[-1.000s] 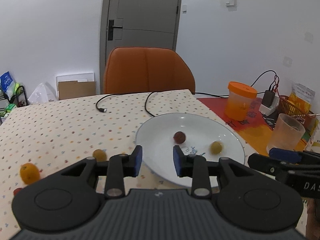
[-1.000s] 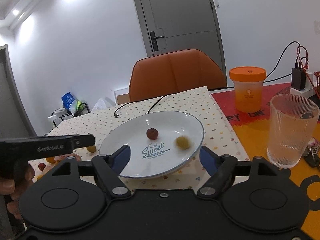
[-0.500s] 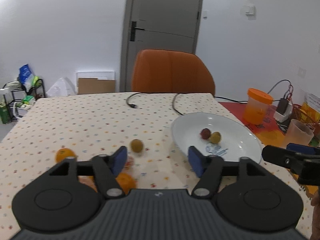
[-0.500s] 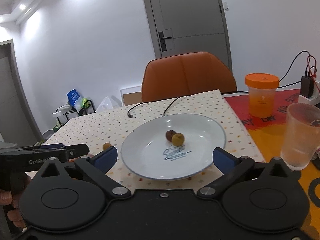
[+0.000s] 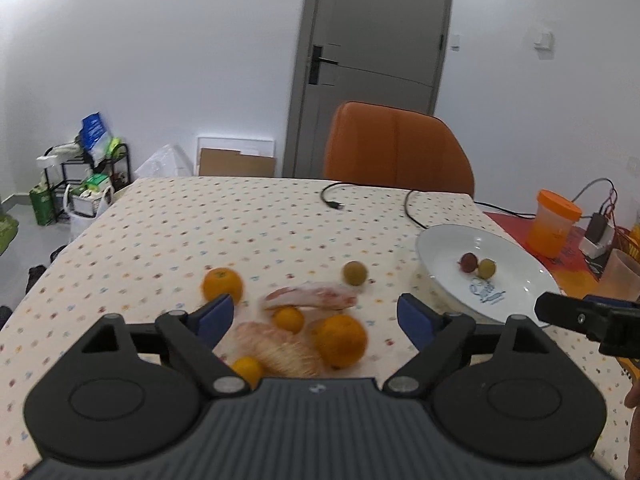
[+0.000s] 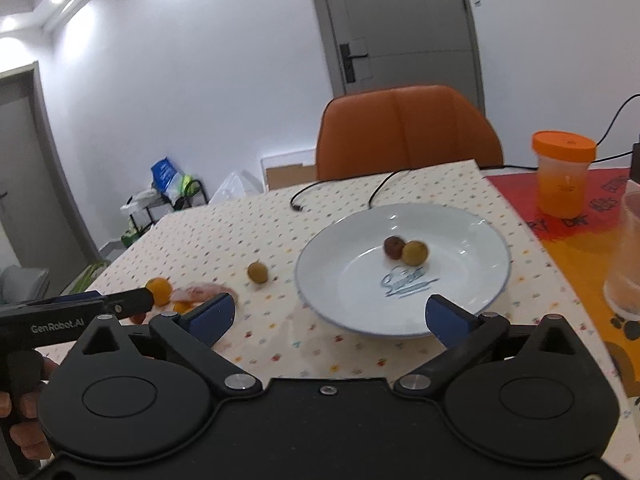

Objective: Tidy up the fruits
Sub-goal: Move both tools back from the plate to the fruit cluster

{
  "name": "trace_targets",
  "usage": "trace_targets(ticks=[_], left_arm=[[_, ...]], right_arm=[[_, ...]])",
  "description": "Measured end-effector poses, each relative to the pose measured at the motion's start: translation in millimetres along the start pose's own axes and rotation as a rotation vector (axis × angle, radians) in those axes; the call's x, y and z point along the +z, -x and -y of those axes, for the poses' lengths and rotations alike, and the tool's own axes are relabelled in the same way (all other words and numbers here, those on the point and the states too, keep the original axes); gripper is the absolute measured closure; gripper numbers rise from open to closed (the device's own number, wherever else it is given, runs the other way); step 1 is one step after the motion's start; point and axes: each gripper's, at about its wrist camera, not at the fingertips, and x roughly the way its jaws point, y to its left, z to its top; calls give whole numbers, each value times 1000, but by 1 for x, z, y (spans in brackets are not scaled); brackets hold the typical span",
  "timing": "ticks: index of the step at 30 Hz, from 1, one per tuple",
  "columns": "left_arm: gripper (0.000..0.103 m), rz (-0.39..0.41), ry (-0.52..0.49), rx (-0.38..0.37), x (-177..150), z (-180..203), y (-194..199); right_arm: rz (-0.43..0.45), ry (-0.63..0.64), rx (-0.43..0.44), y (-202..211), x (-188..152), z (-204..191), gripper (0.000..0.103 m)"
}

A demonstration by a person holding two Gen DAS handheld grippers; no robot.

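Note:
A white plate point(image 5: 516, 280) point(image 6: 472, 280) sits at the table's right side and holds a dark red fruit point(image 5: 468, 261) point(image 6: 393, 246) touching a yellow-green fruit point(image 5: 487, 268) point(image 6: 415, 253). Another yellow-green fruit point(image 5: 355, 273) point(image 6: 257, 272) lies on the cloth left of the plate. My left gripper point(image 5: 316, 318) hangs open over a cluster: a large orange point(image 5: 339, 341), small oranges point(image 5: 288, 319) point(image 5: 222, 285) point(image 5: 247, 369) and pink pomelo pieces point(image 5: 310, 297). Before the plate's near rim my right gripper point(image 6: 330, 316) is open and empty.
An orange chair point(image 5: 396, 148) stands behind the dotted table point(image 5: 200, 220). A black cable point(image 5: 336, 200) lies at the far edge. An orange-lidded jar point(image 6: 562, 174), a clear glass point(image 6: 626, 256) and a charger point(image 5: 596, 232) crowd the right side. A hand point(image 6: 24, 412) holds the left gripper's handle.
My left gripper has swung left from the plate to the fruit cluster and opened wider. The right gripper drew back and opened further. The yellow-green fruit in the plate rolled against the red one.

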Motion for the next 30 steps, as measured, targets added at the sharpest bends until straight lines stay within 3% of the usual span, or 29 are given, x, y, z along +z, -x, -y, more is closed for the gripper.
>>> trace_targets(ticks=[9,20,26,30], left_arm=[[15,-27,82,15,-15,-42,13],[16,-13,118,45,-26,-66,22],[21,-6,135,46,-32,-76,24],[29,-5,158,10,-33,-79,22]], right_arm=[[-19,46,52,-4,-7,-31,0],[-41,112,121,-12,-13,-61,0],[-47,103,132,-21,-17,-68,0],[-42,115,140,-25,-19,-72,2]])
